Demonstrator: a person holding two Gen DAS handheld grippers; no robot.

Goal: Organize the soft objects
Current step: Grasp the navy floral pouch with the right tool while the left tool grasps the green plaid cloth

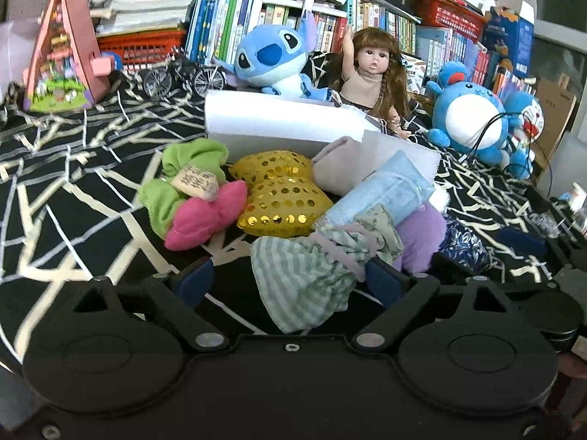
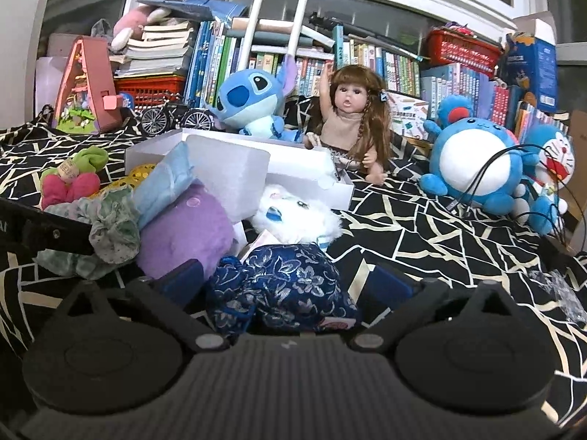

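Left claw (image 1: 290, 280) stands wide, its blue pads either side of a green striped scrunchie (image 1: 312, 275) without pressing it. Beyond lie a green-and-pink scrunchie (image 1: 187, 198), a gold sequined pillow (image 1: 282, 194) and a light blue pouch (image 1: 381, 192), all on the black patterned cloth (image 1: 73, 190) before a white box (image 1: 271, 121). Right claw (image 2: 282, 282) gapes equally wide around a navy floral pouch (image 2: 286, 286), pads apart from it, beside a purple plush (image 2: 190, 234) and a white plush (image 2: 297, 216).

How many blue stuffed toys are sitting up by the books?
3: a big-eared blue plush left of the doll, a round blue plush with a white belly to her right, and a blue cat plush beside it. Others may be hidden.
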